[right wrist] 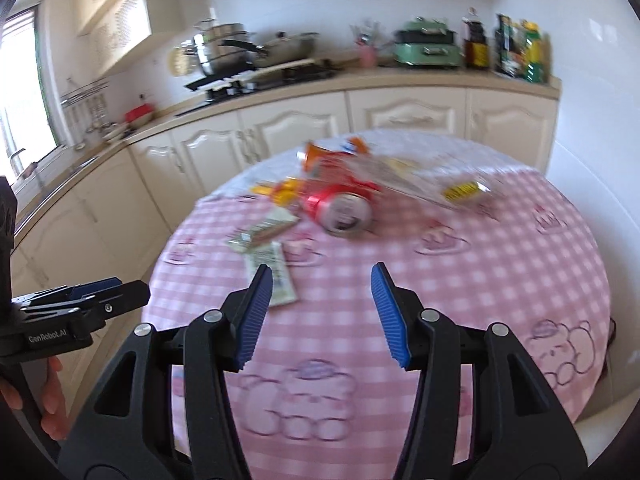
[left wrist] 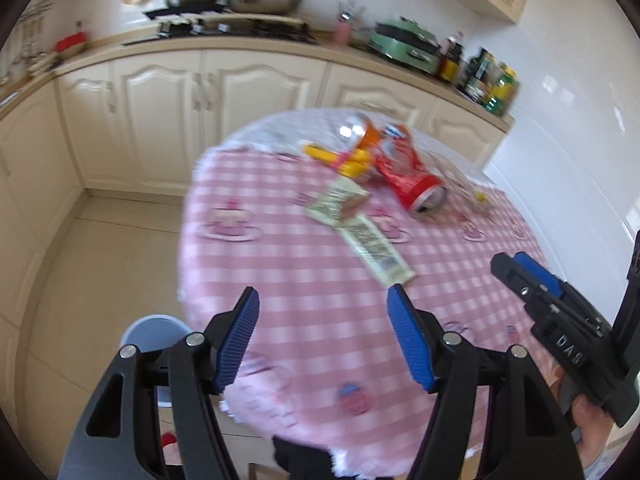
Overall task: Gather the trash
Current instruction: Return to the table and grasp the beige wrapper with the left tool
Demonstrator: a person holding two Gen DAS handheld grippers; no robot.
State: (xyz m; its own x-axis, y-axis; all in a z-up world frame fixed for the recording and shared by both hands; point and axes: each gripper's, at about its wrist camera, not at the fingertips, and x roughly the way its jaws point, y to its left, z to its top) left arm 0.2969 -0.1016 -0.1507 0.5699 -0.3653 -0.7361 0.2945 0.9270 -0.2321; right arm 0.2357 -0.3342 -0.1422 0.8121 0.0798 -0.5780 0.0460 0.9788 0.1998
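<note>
You hold both the left gripper and the right gripper with jaws spread wide and empty above the round table with its pink checked cloth. The trash, cans and wrappers, lies clustered toward its far side, before cream kitchen cabinets.

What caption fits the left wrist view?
Open left tool above a pink checked table with a red can and wrappers.

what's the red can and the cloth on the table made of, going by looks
Red can: likely thin aluminium, glossy painted sides, bare silvery end, body dented. Tablecloth: pink-and-white check, matte, with a fuzzy pale edge hanging over the rim; looks like soft fabric, though blur leaves coated cloth possible.
</note>
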